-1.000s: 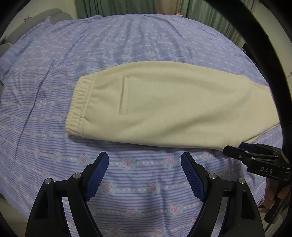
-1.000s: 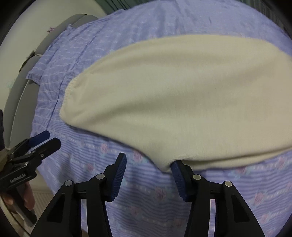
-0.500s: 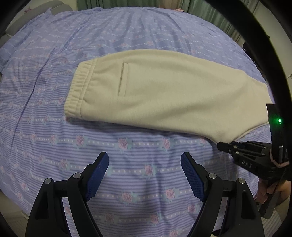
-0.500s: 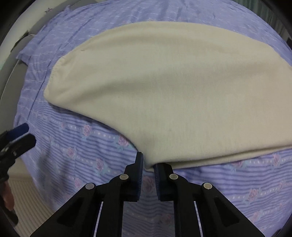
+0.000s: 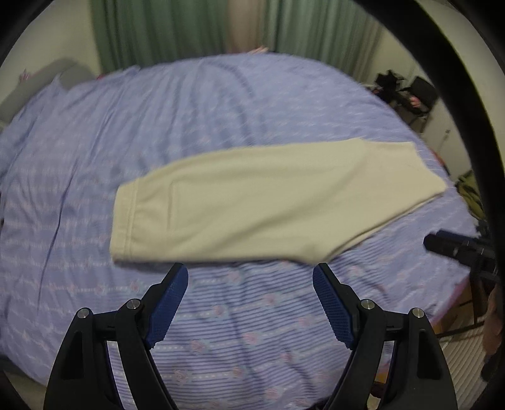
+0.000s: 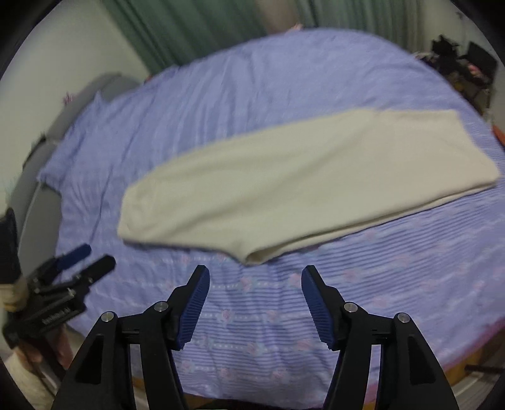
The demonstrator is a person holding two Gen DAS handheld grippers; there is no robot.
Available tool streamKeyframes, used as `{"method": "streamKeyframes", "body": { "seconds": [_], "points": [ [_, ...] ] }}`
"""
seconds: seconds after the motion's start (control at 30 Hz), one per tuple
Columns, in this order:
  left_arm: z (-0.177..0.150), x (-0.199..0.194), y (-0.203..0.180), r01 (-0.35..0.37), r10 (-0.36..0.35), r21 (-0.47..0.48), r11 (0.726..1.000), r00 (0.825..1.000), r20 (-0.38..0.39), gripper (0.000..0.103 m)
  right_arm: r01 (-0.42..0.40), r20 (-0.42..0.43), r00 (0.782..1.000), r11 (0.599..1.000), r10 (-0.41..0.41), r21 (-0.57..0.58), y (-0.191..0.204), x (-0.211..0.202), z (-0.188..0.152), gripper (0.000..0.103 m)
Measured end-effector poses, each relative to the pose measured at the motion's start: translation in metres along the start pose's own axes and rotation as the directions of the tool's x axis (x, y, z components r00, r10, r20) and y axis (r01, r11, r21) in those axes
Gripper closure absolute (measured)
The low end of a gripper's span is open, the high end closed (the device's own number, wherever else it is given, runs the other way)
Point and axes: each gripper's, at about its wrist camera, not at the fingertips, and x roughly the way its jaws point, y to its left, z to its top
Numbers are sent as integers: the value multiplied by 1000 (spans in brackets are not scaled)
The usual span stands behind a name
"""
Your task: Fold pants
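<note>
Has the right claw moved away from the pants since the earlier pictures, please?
Yes. The right claw was at the pants' near corner; now it has pulled back and up, its jaws opening and empty, with bare bedsheet between them and that corner.

Pants (image 5: pixel 271 202) lie flat on the bed (image 5: pixel 221 104), long axis running from 9 o'clock to 2 o'clock in the left wrist view, waistband end at 9 o'clock. Curtain (image 5: pixel 176 28) stands behind the bed at 12 o'clock. Left gripper (image 5: pixel 249 302) is over bare sheet at 6 o'clock of the pants; right gripper (image 6: pixel 255 299) likewise, well apart from the cloth.
</note>
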Motion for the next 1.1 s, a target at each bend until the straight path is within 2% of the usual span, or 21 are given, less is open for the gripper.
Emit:
{"method": "streamKeyframes", "body": {
  "seconds": [0.17,0.3,0.47,0.63,0.7,0.83,1.0,1.1],
  "points": [
    [7,-39,-53,35,-39,58,998,996,81,21,32,128,991,999,-35,24,-32,-72,5,42],
    [11,-58,-95,44,-53,72,996,990,130,19,26,188,981,999,-35,46,-65,-111,9,42],
    [14,-70,-156,-4,-7,65,998,984,176,19,7,229,973,1000,-7,1,-120,-148,13,41],
    [17,-78,-229,-88,94,-40,995,975,203,19,-53,230,971,995,71,-84,-187,-171,30,41],
    [18,-79,-257,-91,109,-87,992,968,226,19,-93,226,967,990,115,-104,-215,-178,41,41],
    [25,-71,-313,-129,152,-114,985,962,228,17,-99,222,967,987,125,-123,-267,-187,58,41],
    [48,-52,-375,-80,95,-73,994,969,230,17,-83,222,970,994,98,-76,-333,-188,78,41],
    [67,-30,-404,-87,89,-19,996,970,228,17,-63,238,969,998,69,-30,-366,-182,86,41]
  ]
}}
